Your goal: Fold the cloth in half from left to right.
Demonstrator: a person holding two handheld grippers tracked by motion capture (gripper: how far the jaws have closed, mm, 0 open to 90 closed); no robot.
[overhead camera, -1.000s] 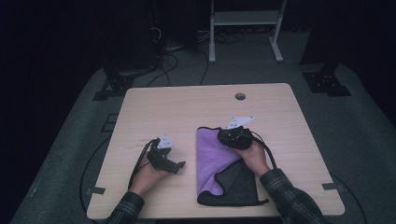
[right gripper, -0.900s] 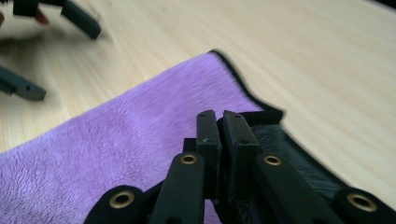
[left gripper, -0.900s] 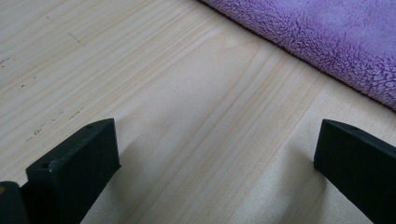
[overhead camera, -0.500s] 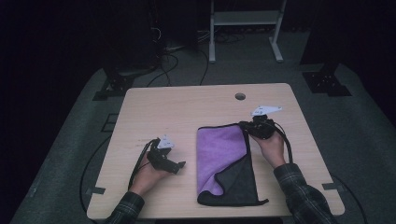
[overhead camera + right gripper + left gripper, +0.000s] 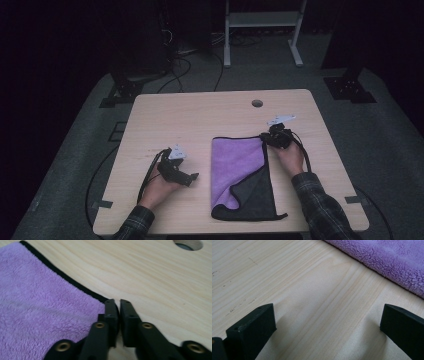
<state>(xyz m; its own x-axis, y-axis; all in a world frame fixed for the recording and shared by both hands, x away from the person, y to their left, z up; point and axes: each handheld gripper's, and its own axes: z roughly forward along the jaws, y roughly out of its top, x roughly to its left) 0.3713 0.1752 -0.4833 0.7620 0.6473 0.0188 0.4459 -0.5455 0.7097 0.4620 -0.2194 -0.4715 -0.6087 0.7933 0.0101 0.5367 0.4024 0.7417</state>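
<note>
My right gripper (image 5: 272, 138) has pulled back to the purple cloth's (image 5: 235, 165) far right corner, fingers pinched on it. My left gripper (image 5: 187, 177) rests wide open, empty, on the worktop (image 5: 200, 115), cloth mid-worktop.

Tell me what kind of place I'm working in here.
Probably a lab or recording studio, not a home: a bare wooden table with a cable hole stands on grey mats among dark surroundings, cables trail over the floor, and a white metal stand sits behind.
</note>
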